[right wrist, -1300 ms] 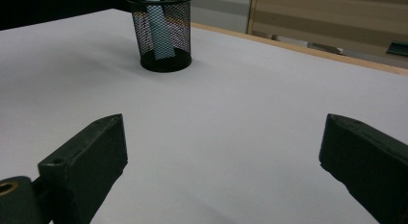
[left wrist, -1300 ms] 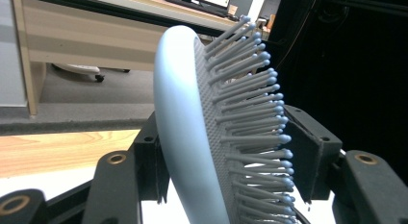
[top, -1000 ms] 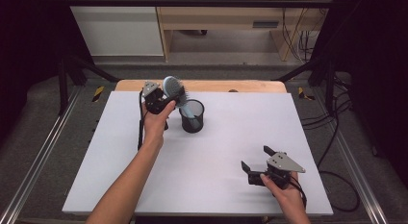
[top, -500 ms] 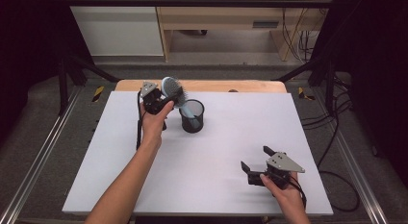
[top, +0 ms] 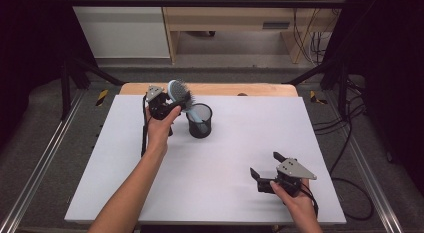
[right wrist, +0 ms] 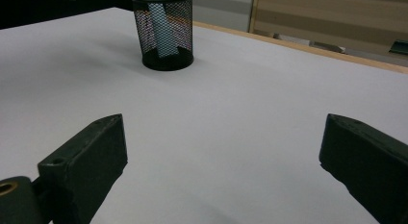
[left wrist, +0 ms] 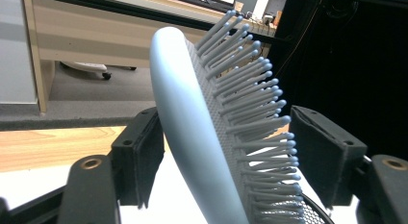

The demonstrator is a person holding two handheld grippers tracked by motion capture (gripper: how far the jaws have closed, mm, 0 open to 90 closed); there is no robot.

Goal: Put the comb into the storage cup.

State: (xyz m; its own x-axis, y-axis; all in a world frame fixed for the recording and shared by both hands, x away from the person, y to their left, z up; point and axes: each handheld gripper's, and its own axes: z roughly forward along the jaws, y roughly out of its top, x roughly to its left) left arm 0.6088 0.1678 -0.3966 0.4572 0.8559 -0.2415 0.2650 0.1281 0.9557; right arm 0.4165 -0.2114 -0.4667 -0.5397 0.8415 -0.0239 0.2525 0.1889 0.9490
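**Brush settled in the cup, fingers standing off it**

Fingers (left wrist: 139, 156) of the left gripper (top: 170, 102) stand apart on either side of the hairbrush (left wrist: 183, 118). In the left gripper view one black pad is close against the smooth back of the brush head, touching or very nearly so. The other pad sits just clear of the bristle tips, so nothing is squeezed. Over the last second very little has moved. The brush head has sunk slightly and the gripper has stayed beside it at the far left of the table (top: 240, 143). With the handle down inside the mesh cup (top: 200, 122) and the fingers loose, the placing looks done. The likely next step is to draw the gripper back without catching the bristles.

The brush is pale blue plastic, an oval paddle with a rounded, glossy back. Its dotted cushion carries rows of stiff pins with ball tips. It leans out of the cup toward the gripper, not upright, so a nudge could tip it or the light cup.

The cup is black wire mesh, round and open-topped. The right gripper view shows the blue handle through its wall.

Nearer the person, the right gripper (top: 264, 164) rests low over the matte white table. Its fingers are wide apart and hold nothing, well away from the cup.
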